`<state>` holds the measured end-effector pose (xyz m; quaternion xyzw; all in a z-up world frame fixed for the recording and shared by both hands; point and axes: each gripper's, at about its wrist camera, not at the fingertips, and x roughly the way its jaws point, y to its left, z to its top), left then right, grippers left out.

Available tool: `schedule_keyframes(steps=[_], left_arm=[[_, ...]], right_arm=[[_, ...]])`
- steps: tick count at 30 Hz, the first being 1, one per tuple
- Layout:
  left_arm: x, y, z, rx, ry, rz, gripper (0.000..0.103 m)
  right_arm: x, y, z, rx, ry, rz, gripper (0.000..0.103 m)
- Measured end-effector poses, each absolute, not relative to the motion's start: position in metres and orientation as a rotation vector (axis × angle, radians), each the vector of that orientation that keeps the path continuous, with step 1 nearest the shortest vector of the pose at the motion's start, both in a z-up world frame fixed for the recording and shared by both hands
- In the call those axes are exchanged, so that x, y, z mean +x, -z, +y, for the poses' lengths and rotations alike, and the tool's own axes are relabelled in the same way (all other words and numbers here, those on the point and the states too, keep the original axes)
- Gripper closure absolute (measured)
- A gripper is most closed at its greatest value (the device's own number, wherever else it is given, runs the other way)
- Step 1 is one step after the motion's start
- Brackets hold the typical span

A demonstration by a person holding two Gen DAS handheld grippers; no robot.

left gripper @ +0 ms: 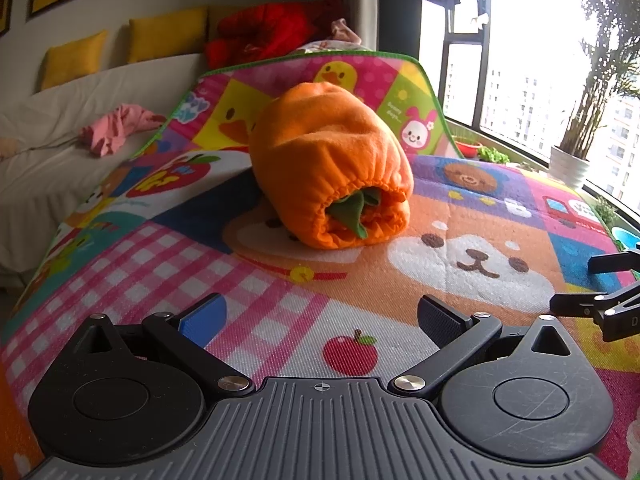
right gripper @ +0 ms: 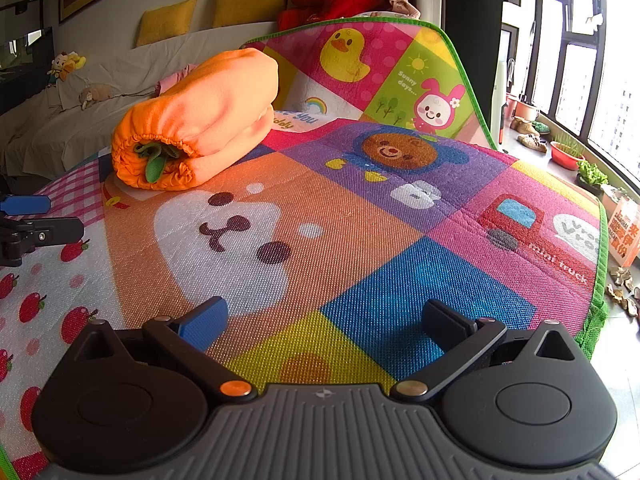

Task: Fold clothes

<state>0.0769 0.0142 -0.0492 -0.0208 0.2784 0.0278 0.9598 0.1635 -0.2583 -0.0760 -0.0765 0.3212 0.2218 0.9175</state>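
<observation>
Orange bundle (left gripper: 328, 168) rolled tight near mat's (left gripper: 460, 280) raised far edge; left tool (left gripper: 322, 316), right tool (right gripper: 324, 318) both released, hovering clear — fold looks finished.

Orange garment (left gripper: 328, 168), multicoloured cartoon mat (left gripper: 480, 216)

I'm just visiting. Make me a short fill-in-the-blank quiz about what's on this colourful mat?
1. The rolled garment on the play mat is ____ in colour.
2. Green fabric pokes out of the roll's ____ end.
3. Both the left gripper and right gripper have their fingers ____.

Missing words: orange; open; open
</observation>
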Motion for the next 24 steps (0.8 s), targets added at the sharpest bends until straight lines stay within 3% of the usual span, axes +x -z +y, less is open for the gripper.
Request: schedule_keyframes(steps=[24], left_arm=[[0.075, 0.0487, 0.0163, -0.052, -0.055, 0.555, 0.0]], right_arm=[[0.1635, 0.0759, -0.2585, -0.157, -0.456, 0.661, 0.0]])
